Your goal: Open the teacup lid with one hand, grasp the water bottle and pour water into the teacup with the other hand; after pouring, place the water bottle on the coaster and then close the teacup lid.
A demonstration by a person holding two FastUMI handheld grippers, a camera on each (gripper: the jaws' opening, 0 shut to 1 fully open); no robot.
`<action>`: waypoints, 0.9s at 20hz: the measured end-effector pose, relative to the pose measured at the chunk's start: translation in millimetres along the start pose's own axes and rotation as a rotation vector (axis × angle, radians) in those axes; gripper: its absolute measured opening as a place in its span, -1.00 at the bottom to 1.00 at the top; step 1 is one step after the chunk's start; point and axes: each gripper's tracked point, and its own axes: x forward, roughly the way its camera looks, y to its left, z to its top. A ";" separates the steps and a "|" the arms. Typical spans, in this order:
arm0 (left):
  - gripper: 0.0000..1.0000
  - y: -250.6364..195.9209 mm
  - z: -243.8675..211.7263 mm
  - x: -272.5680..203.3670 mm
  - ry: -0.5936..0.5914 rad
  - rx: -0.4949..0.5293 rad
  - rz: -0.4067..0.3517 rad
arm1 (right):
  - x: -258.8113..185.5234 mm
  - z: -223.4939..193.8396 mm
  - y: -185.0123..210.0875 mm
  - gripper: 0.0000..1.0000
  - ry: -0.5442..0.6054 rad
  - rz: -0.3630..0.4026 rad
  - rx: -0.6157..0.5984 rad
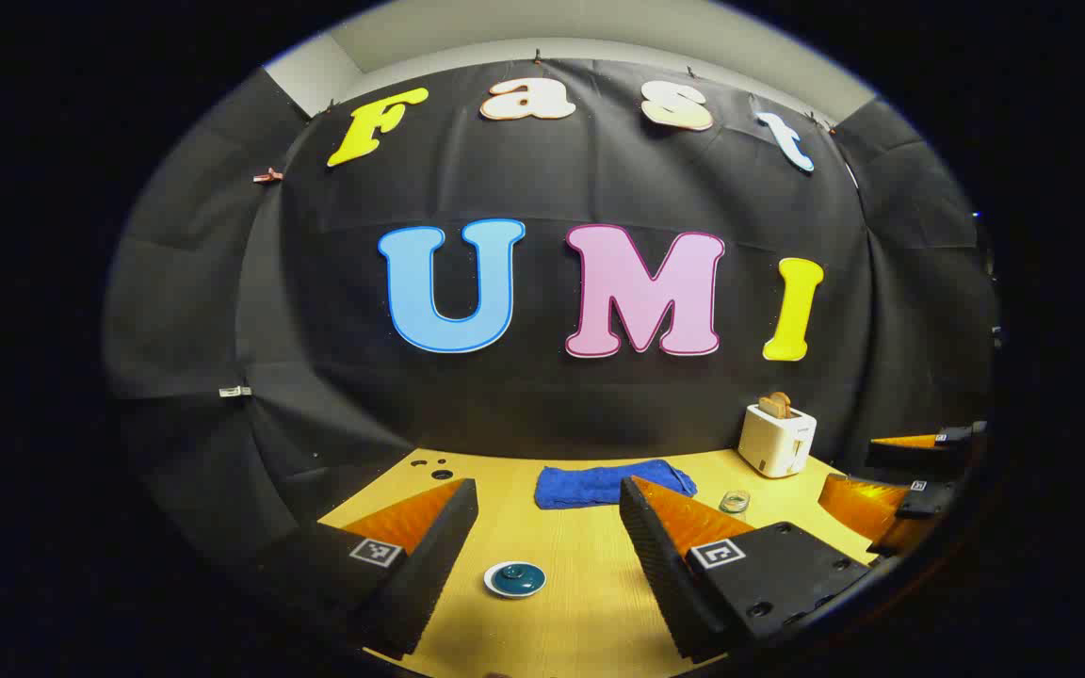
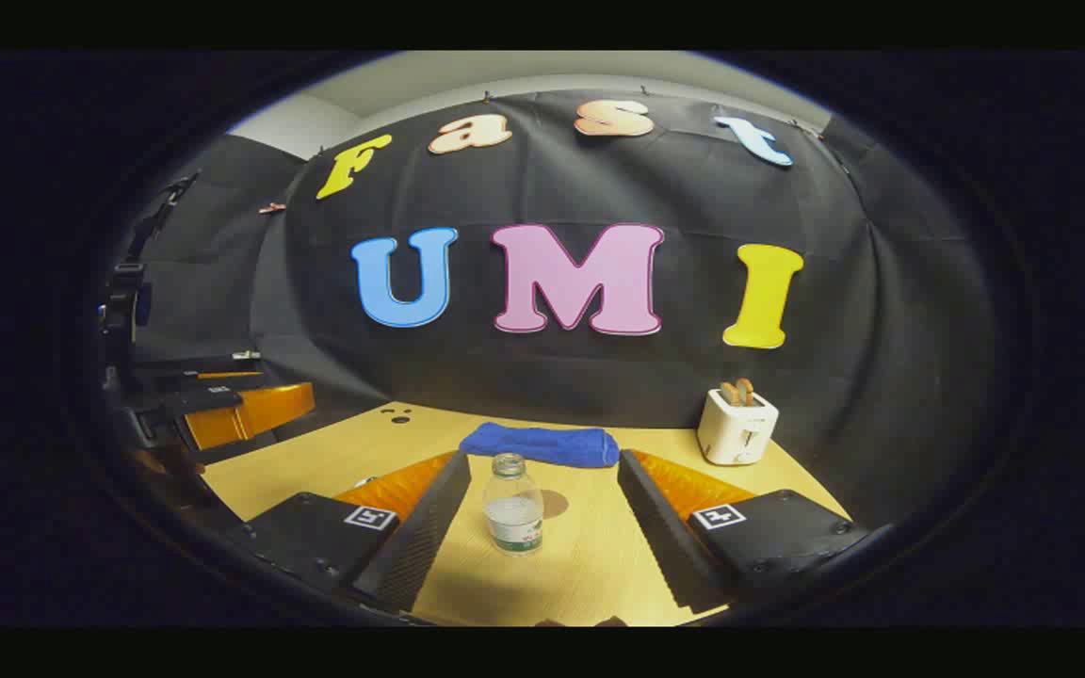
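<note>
in the left gripper view the left gripper (image 1: 542,546) hangs over the wooden tabletop (image 1: 580,612) with its fingers spread wide apart and nothing between them. the teacup lid (image 1: 515,579), a dark teal dome with a white rim, lies on the tabletop in the gap between the fingers, nearer the left finger and touching neither. whether a cup sits under it is hard to tell. past the right finger the top of the water bottle (image 1: 735,501) peeks out, most of it hidden behind that finger.

in the right gripper view the right gripper (image 2: 542,527) is also spread wide and empty. the water bottle (image 2: 513,506) stands upright between its fingers, closer to the left one, cap off, partly filled; its green-and-white label is too small to read.

a blue cloth (image 2: 542,444) lies farther back, and a white toaster (image 2: 736,426) holding toast stands at the back right.
</note>
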 end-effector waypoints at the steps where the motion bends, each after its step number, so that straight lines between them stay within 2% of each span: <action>1: 0.91 1.7 -4.3 0.8 0.008 0.007 -0.003 | 3.5 -2.6 -1.2 0.93 0.001 0.006 -0.002; 9: 0.91 11.5 -34.0 13.9 0.083 -0.027 0.009 | 15.6 -21.2 12.0 0.96 0.023 0.069 -0.032; 18: 0.91 24.1 -49.9 30.1 0.103 -0.019 0.020 | 32.8 -33.3 25.4 0.96 0.052 0.105 -0.023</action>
